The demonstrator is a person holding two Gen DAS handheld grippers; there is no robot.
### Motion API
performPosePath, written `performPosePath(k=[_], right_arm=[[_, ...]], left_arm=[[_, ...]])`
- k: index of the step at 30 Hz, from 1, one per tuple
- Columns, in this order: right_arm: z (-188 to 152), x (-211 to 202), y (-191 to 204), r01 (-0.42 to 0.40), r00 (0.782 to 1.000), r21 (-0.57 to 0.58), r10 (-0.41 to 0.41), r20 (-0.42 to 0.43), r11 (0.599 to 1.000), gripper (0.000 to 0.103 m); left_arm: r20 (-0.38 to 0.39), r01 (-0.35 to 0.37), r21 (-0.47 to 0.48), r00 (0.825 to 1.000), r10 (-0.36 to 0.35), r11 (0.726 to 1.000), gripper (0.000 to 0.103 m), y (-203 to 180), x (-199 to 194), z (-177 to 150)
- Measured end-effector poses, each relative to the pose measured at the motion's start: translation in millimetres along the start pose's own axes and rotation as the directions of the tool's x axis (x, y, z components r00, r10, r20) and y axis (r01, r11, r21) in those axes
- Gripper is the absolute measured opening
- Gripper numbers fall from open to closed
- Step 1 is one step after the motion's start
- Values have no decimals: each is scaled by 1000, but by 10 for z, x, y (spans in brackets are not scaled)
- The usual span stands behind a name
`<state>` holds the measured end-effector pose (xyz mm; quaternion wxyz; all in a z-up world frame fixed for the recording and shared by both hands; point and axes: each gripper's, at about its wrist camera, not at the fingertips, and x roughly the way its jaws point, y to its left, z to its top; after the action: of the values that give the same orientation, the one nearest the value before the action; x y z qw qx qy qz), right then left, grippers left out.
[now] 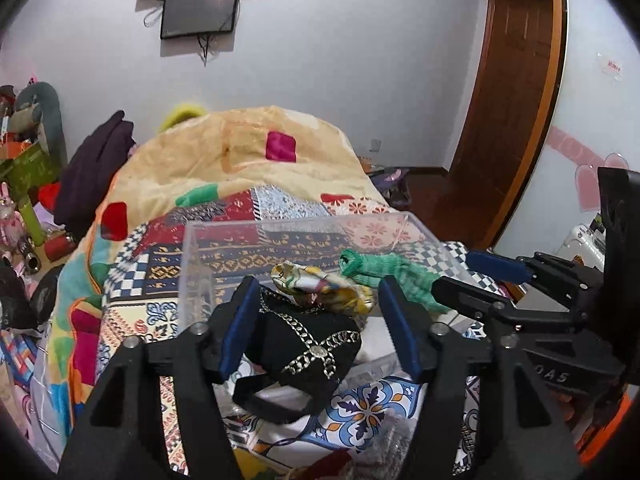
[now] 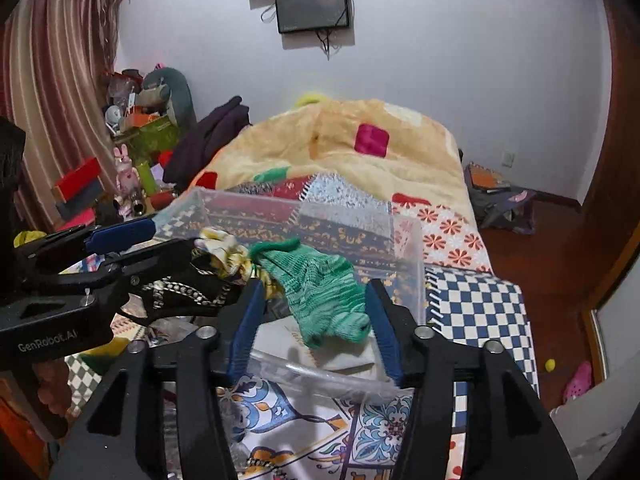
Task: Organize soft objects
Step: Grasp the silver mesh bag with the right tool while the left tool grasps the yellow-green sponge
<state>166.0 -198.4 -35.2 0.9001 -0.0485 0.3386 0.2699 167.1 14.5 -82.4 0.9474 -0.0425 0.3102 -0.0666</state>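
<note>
While both grippers hover at the clear box (image 2: 408,264):
Left gripper (image 1: 316,320): fingers wide, black chained pouch (image 1: 308,344) between them.
Right gripper (image 2: 312,324): fingers wide, green knit sock (image 2: 320,284) between, long axis running away leftward.

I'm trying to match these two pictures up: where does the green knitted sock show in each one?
Left wrist view: green sock right of centre, over the clear box, beside the right-hand blue finger.
Right wrist view: green sock at centre, between the blue fingers.
Shared landmark: the yellow patterned cloth just left of it.

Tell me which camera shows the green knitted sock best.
The right wrist view: the green sock lies unobstructed between the open right gripper fingers. In the left wrist view its lower part hides behind a gripper finger.
</note>
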Motion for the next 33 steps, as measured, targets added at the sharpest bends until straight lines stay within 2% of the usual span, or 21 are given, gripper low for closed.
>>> performPosePath(k=[3, 7, 11, 14, 17, 23, 26, 33], right_arm=[[24, -130, 16, 11, 999, -3, -11, 39, 1000, 70], [49, -368, 63, 23, 995, -14, -21, 100, 1000, 80], [36, -587, 122, 26, 988, -22, -23, 152, 999, 89], [-12, -686, 191, 26, 985, -29, -21, 170, 999, 101], [-97, -729, 245, 9, 985, -30, -3, 173, 1000, 103], [-340, -585, 345, -14, 996, -53, 19, 90, 998, 103], [-469, -403, 369, -55, 998, -40, 56, 17, 998, 103], [-624, -28, 499, -129, 986, -34, 125, -111, 991, 103]], left_arm=[[31, 1, 1, 1000, -1, 1000, 68, -8, -156, 28], [90, -18, 6, 996, 17, 1000, 76, -31, -439, 53], [149, -30, 14, 988, 28, 999, 89, -43, -748, 37], [174, -49, 22, 984, 45, 999, 97, -41, -922, -27], [176, -66, 37, 983, 58, 997, 101, -35, -1035, -138], [111, -92, 50, 990, 86, 995, 102, 33, -1011, -427], [64, -99, 26, 993, 97, 995, 102, 124, -911, -571], [-52, -142, -50, 989, 139, 989, 102, 402, -587, -865]])
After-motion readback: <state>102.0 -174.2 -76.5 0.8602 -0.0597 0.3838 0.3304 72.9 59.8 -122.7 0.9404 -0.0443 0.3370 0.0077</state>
